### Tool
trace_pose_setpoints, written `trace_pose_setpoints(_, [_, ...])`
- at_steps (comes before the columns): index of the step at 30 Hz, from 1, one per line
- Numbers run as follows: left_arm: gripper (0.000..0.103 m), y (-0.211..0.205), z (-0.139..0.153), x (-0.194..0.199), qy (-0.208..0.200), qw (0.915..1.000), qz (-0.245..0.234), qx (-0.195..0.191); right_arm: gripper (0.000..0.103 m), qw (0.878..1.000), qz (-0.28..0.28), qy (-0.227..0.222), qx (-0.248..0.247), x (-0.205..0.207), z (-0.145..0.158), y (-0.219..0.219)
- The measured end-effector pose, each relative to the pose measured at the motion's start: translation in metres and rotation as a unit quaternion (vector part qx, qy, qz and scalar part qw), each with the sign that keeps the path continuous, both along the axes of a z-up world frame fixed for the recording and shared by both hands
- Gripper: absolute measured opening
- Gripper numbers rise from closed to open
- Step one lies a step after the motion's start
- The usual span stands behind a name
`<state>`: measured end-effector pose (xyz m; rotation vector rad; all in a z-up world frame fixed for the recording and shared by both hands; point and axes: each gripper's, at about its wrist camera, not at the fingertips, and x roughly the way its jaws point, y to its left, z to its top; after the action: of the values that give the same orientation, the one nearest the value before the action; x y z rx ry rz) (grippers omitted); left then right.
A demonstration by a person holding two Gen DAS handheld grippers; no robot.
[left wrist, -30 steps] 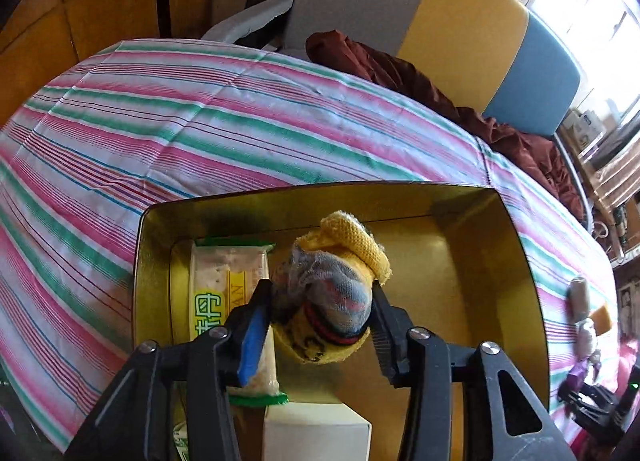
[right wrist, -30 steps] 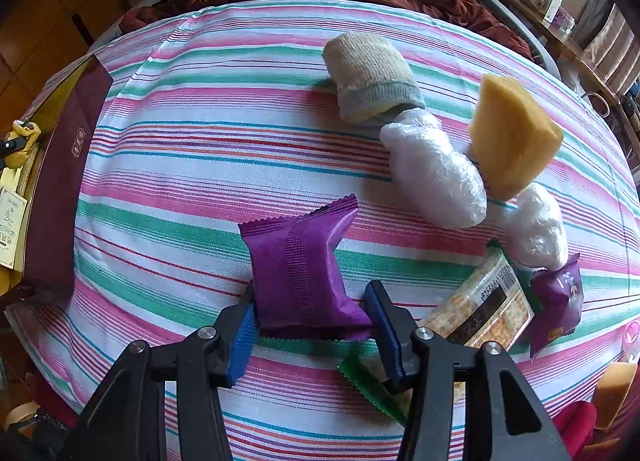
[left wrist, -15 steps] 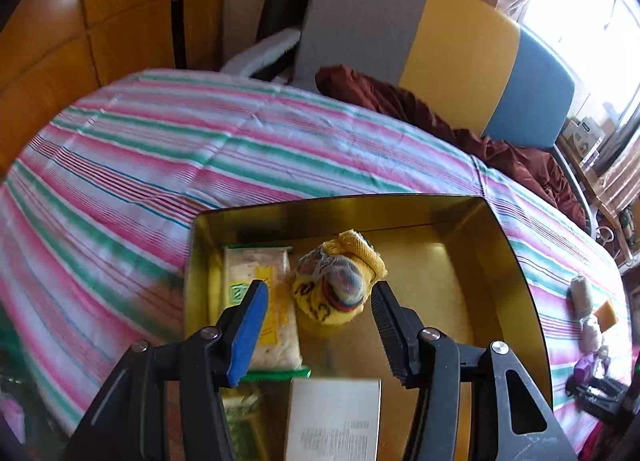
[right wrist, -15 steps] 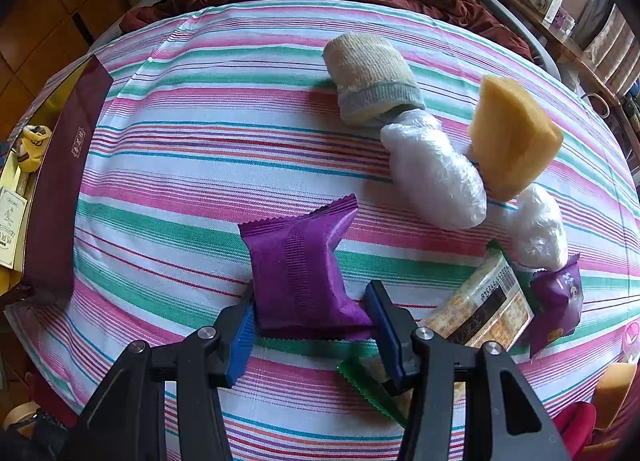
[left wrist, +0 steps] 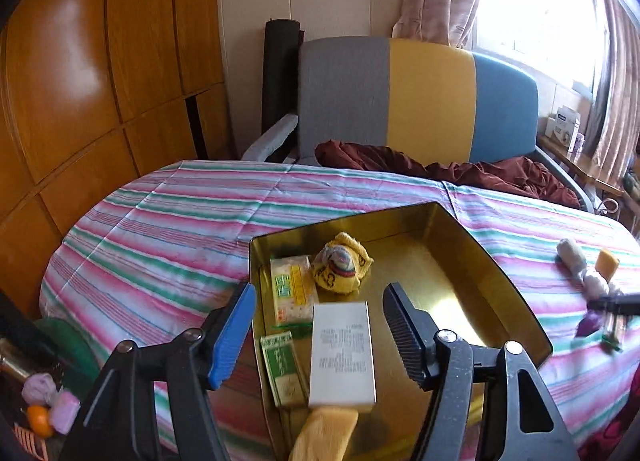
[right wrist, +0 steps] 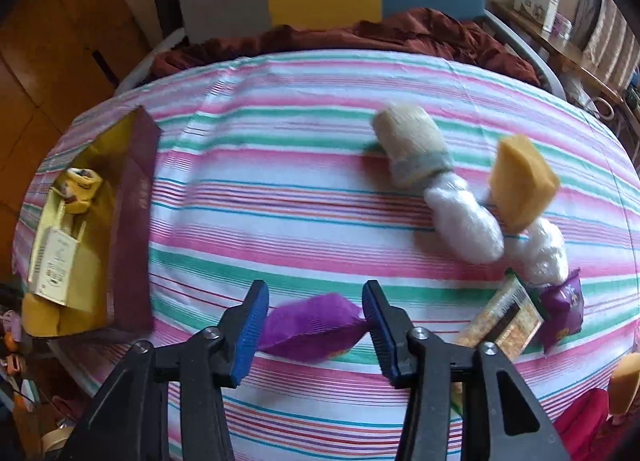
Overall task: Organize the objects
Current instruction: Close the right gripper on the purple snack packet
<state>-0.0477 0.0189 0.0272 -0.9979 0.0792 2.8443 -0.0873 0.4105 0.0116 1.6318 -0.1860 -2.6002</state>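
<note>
A gold tin box [left wrist: 516,297] lies on the striped cloth and holds a yellow rolled sock [left wrist: 342,267], a cracker packet [left wrist: 292,287], a white carton [left wrist: 342,353] and a green packet [left wrist: 282,365]. My left gripper [left wrist: 320,327] hangs above the box near its front, its jaws opening with nothing between them. My right gripper [right wrist: 316,327] is shut on a purple snack packet [right wrist: 312,325], lifted just off the cloth. In the right wrist view the tin box [right wrist: 132,221] sits at the far left.
Right of the purple packet lie a beige rolled sock [right wrist: 412,149], two white plastic bundles [right wrist: 464,221], a yellow sponge [right wrist: 520,181], a brown snack packet [right wrist: 504,319] and a second purple packet [right wrist: 564,301]. A tricolour chair [left wrist: 416,101] with dark red cloth stands behind the table.
My left gripper let go of the yellow sock in the box, opened and drew back and up. My right gripper closed on the purple packet and lifted it.
</note>
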Motion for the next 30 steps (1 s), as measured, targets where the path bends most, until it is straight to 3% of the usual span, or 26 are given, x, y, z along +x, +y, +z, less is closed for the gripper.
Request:
trace_pose_setpoints(3, [0.067, -0.003, -0.001, 0.007, -0.001, 1.0000, -0.001, 0.003, 0.025, 0.998, 0.051, 0.031, -0.009, 0.009, 0.023, -0.065])
trace_pose_setpoints(6, [0.067, -0.008, -0.003, 0.009, -0.005, 0.9999, 0.004, 0.011, 0.024, 0.994, 0.089, 0.044, 0.042, 0.011, 0.027, -0.123])
trace_pose_setpoints(10, [0.068, -0.014, -0.007, 0.012, -0.003, 0.9999, 0.007, 0.012, 0.014, 0.996, 0.078, 0.022, 0.033, -0.004, 0.012, -0.131])
trace_pose_setpoints(15, [0.070, -0.025, -0.013, 0.012, -0.009, 0.9994, 0.019, 0.026, 0.014, 0.999, 0.037, 0.012, 0.017, -0.005, 0.009, -0.102])
trace_pose_setpoints(21, [0.071, -0.026, -0.017, 0.013, -0.017, 0.9989, 0.019, 0.039, 0.038, 0.998, -0.033, -0.034, -0.038, -0.005, -0.012, -0.055])
trace_pose_setpoints(25, [0.074, -0.021, -0.015, 0.015, -0.018, 0.9989, 0.010, 0.043, 0.052, 0.991, -0.058, -0.070, -0.102, -0.007, -0.034, -0.051])
trace_pose_setpoints(27, [0.075, -0.018, -0.015, 0.016, -0.019, 0.9989, 0.006, 0.044, 0.062, 0.990, -0.060, -0.079, -0.104, -0.010, -0.043, -0.058])
trace_pose_setpoints(30, [0.075, -0.014, -0.017, 0.016, -0.026, 0.9988, -0.001, 0.042, 0.060, 0.992, -0.055, -0.080, -0.082, -0.014, -0.056, -0.073])
